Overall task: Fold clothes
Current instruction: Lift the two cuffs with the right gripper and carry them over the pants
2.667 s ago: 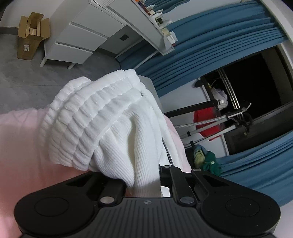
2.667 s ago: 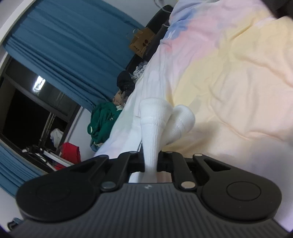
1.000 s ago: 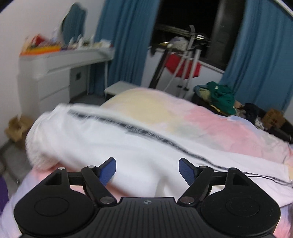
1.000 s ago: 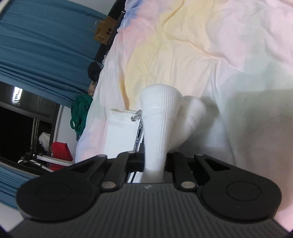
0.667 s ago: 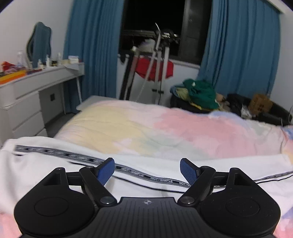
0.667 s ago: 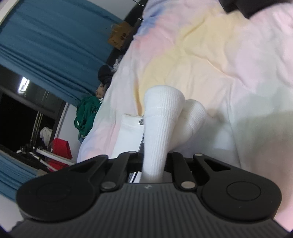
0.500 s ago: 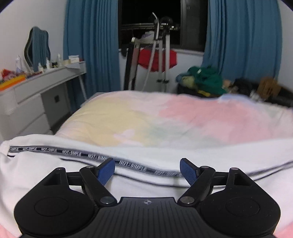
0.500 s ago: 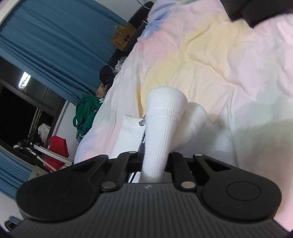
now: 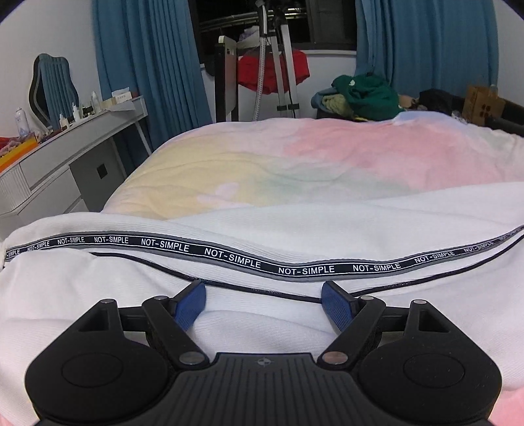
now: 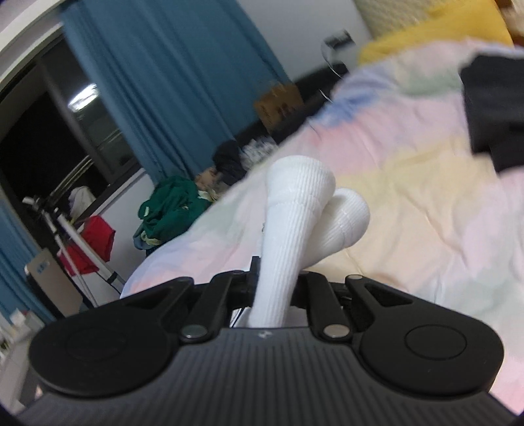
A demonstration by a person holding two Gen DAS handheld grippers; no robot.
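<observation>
The left tongs (image 9: 263, 303) stand wide apart, their blue pads (image 9: 190, 304) low over a white garment (image 9: 294, 229) and nothing between them. The garment lies spread across the near part of the bed (image 9: 327, 164), and a black tape (image 9: 229, 257) printed NOT-SIMPLE in white runs over it from side to side just ahead of the pads. A thin dark cord (image 9: 262, 288) trails along the cloth nearer the tongs.

The right tongs (image 10: 278, 285) are clamped on a ribbed white fold (image 10: 294, 209) of cloth, which rises between them and ends in two rounded bulges above the bed's pastel cover (image 10: 409, 203). This view is blurred. A black cloth (image 10: 494, 114) lies on the cover at the far right.

Beyond the garment the cover shows yellow, green and pink patches. Left of the bed stands a white tabletop (image 9: 75, 137) with drawers, carrying bottles (image 9: 20, 121) and a mirror (image 9: 54, 82). Behind the bed a green heap (image 9: 366, 95) of clothes lies near a cardboard box (image 9: 483, 105); a red cloth (image 9: 271, 72) hangs on a metal rack (image 9: 278, 65). Blue curtains (image 9: 147, 72) flank a dark window (image 9: 255, 19).
</observation>
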